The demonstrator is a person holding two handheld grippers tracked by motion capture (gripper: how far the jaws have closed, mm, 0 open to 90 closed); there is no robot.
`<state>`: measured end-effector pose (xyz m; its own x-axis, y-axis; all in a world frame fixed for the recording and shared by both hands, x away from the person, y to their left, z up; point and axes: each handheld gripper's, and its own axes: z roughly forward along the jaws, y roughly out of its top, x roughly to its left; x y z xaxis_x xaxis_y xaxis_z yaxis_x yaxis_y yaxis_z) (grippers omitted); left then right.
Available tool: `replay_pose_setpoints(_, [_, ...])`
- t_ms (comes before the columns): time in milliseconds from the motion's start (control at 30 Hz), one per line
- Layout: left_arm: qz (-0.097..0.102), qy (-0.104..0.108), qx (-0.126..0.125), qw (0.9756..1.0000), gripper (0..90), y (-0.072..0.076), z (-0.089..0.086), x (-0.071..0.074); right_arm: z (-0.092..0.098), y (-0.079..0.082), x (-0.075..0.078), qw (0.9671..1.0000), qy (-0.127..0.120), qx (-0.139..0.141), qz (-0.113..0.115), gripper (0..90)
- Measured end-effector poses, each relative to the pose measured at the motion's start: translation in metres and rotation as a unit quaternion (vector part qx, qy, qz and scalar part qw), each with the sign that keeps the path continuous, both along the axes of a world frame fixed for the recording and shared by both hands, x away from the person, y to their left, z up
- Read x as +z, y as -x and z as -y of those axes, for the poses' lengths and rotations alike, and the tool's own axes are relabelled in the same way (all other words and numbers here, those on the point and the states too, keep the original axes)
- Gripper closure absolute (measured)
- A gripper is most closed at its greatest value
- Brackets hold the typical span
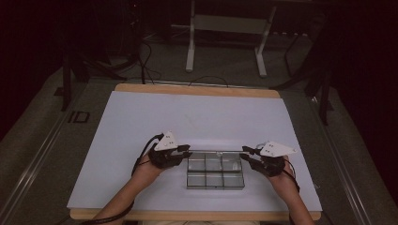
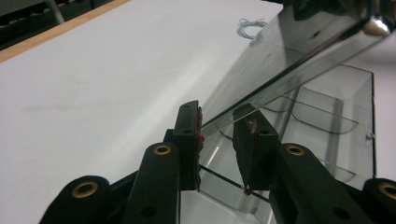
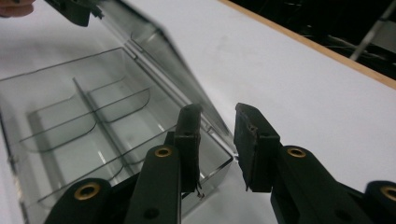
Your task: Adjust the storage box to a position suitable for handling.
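Note:
A clear plastic compartment box [image 1: 215,181] sits on the white table near its front edge, and its hinged lid [image 1: 216,151] is raised along the back side. My left gripper [image 1: 189,149] is at the lid's left end. In the left gripper view the lid's edge [image 2: 289,51] runs into the gap of the left gripper [image 2: 222,133], with the pads wider apart than the lid is thick. My right gripper [image 1: 244,153] is at the lid's right end. In the right gripper view the lid [image 3: 154,51] ends by the gap of the right gripper [image 3: 217,126], and the divided box [image 3: 93,121] lies open to the left.
The white table top [image 1: 141,131] has a wooden rim at the back and front. A small curl of white thread [image 2: 250,28] lies on the table beyond the lid. A metal frame with two legs [image 1: 190,47] stands on the floor behind the table, among cables.

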<state>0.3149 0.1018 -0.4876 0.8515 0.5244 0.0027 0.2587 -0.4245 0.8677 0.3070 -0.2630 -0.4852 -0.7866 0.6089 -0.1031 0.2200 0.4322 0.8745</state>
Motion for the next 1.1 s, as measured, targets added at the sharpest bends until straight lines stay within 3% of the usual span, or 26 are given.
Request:
replay_pose_setpoints(133, [0.003, 0.003, 0.005, 1.0, 72.4, -0.003, 0.002, 0.001, -0.002, 0.001, 0.001, 0.9998, -0.008, -0.003, 0.018, 71.6])
replay_pose_setpoints(400, [-0.001, 0.012, 0.008, 0.9999, 74.8, -0.012, 0.002, 0.0, -0.002, -0.003, 0.004, 0.9989, -0.026, -0.029, 0.024, 69.8])
replay_pose_setpoints(600, [-0.002, 0.015, 0.011, 0.9998, 75.2, -0.017, 0.005, -0.003, -0.003, -0.01, 0.005, 0.9989, -0.031, -0.033, -0.008, 75.0])
replay_pose_setpoints(867, [-0.007, 0.027, 0.024, 0.9993, 77.6, -0.024, 0.003, -0.004, -0.005, -0.017, 0.003, 0.9964, -0.051, -0.066, -0.015, 78.2])
replay_pose_setpoints(1100, [-0.008, 0.03, 0.032, 0.999, 78.8, -0.027, 0.004, -0.005, -0.012, -0.021, 0.001, 0.9964, -0.042, -0.073, -0.01, 75.1])
